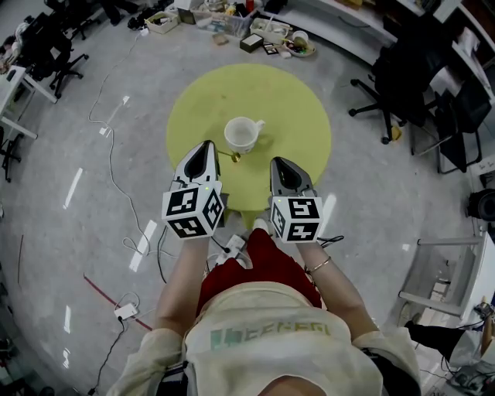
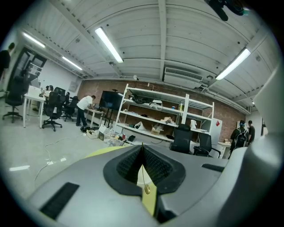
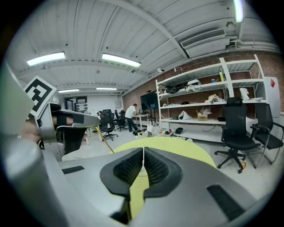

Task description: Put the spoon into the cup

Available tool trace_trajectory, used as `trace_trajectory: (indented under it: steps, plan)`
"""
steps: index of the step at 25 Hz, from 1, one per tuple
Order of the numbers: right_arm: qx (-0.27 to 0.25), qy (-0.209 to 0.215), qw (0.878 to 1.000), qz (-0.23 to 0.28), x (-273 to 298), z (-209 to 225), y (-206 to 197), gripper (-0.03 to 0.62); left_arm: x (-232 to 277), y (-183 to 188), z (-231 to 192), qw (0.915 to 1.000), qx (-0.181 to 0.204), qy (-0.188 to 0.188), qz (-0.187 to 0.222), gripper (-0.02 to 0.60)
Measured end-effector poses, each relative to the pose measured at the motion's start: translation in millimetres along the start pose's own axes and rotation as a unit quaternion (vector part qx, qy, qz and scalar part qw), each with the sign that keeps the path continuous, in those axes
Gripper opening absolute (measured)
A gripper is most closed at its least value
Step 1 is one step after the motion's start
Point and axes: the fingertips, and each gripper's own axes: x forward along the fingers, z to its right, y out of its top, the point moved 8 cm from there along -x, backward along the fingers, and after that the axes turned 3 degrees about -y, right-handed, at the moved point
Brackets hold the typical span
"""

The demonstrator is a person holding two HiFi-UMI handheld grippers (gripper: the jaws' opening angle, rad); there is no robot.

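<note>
A white cup stands upright near the middle of the round yellow-green table. My left gripper is shut on a thin gold spoon, whose bowl hangs just in front of the cup's near side. In the left gripper view the spoon runs down between the closed pads of the gripper. My right gripper hovers over the table's near edge, right of the cup, shut with nothing in it. In the right gripper view, beyond its own jaws, the spoon's handle slants out of the left gripper.
Black office chairs stand to the table's right. Boxes and clutter lie on the floor beyond it. Cables and a power strip trail across the floor at left. Shelving lines the far wall.
</note>
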Motion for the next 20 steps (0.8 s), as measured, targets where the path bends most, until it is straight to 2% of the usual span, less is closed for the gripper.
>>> trace_trajectory:
  steps: [11, 20]
  plan:
    - [-0.001, 0.016, 1.000, -0.008, 56.2, 39.0, 25.4, 0.037, 73.1, 30.2, -5.5, 0.9997, 0.008, 0.020, 0.013, 0.023]
    - [0.002, 0.023, 0.999, -0.032, 99.5, 64.9, 21.3, 0.037, 124.3, 10.8, -18.0, 0.9993, -0.011, 0.033, -0.016, 0.023]
